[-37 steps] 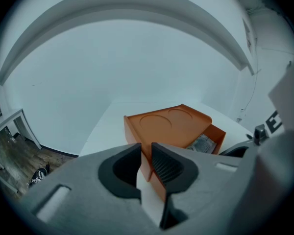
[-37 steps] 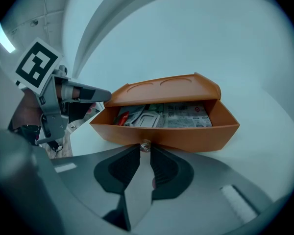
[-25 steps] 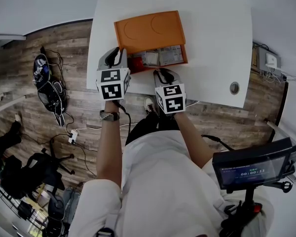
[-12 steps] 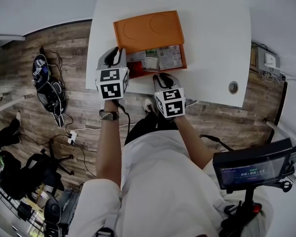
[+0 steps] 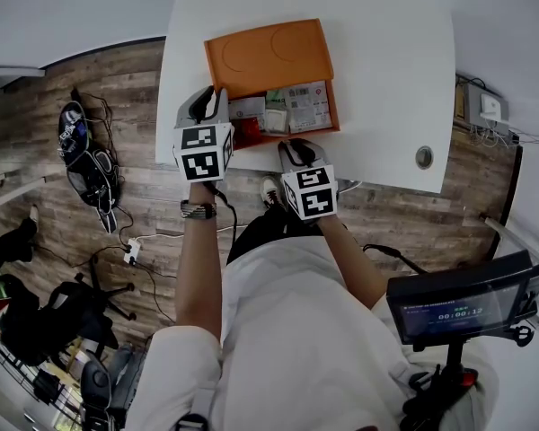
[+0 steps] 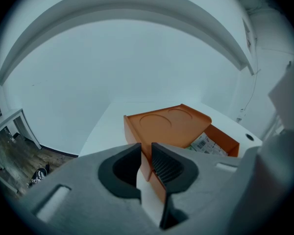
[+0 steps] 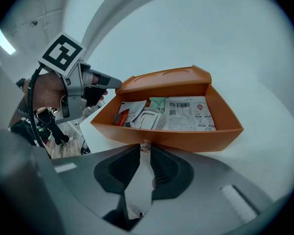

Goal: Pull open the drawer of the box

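An orange box [image 5: 269, 57] stands on the white table [image 5: 386, 61]. Its drawer [image 5: 287, 110] is pulled out toward me and holds papers and packets. My right gripper [image 5: 292, 144] sits at the drawer's front wall [image 7: 186, 136], shut on the small metal knob [image 7: 145, 145] in its middle. My left gripper [image 5: 214, 97] is at the box's front left corner. In the left gripper view the orange corner [image 6: 146, 168] lies between its narrowly set jaws. The right gripper view shows the left gripper [image 7: 83, 89] beside the box.
The table's front edge runs just under both grippers. A round cable hole [image 5: 424, 157] lies in the tabletop to the right. Cables and bags [image 5: 90, 160] cover the wooden floor at the left. A screen on a stand [image 5: 467, 303] is at the lower right.
The drawer has slid further out toward me, showing more of its contents. My right gripper came back slightly with it. The left gripper and the box kept still.
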A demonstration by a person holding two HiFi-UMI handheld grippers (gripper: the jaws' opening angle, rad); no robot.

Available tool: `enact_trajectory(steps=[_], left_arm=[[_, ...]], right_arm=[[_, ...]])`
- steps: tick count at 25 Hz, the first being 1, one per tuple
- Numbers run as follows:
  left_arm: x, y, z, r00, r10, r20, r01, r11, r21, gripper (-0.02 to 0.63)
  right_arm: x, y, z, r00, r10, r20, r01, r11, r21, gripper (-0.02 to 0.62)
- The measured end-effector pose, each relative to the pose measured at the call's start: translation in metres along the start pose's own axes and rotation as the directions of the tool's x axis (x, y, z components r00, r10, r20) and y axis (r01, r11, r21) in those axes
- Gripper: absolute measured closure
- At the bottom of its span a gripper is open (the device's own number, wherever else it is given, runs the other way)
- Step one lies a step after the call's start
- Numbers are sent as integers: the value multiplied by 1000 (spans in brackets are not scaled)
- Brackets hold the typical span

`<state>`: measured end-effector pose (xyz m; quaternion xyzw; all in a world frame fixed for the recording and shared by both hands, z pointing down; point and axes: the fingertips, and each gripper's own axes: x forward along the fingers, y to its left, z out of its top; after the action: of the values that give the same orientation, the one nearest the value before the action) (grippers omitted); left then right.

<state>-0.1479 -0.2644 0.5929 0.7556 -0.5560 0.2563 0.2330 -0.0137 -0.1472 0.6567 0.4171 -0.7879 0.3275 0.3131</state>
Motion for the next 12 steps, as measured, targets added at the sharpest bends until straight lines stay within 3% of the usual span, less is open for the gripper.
enact_trajectory(steps=[12], left_arm=[[3,4,3,1000,-3,4,3,1000,-6,535]], right_arm=[[-5,3,-2,1000,4,0,-4,1000,5,526]])
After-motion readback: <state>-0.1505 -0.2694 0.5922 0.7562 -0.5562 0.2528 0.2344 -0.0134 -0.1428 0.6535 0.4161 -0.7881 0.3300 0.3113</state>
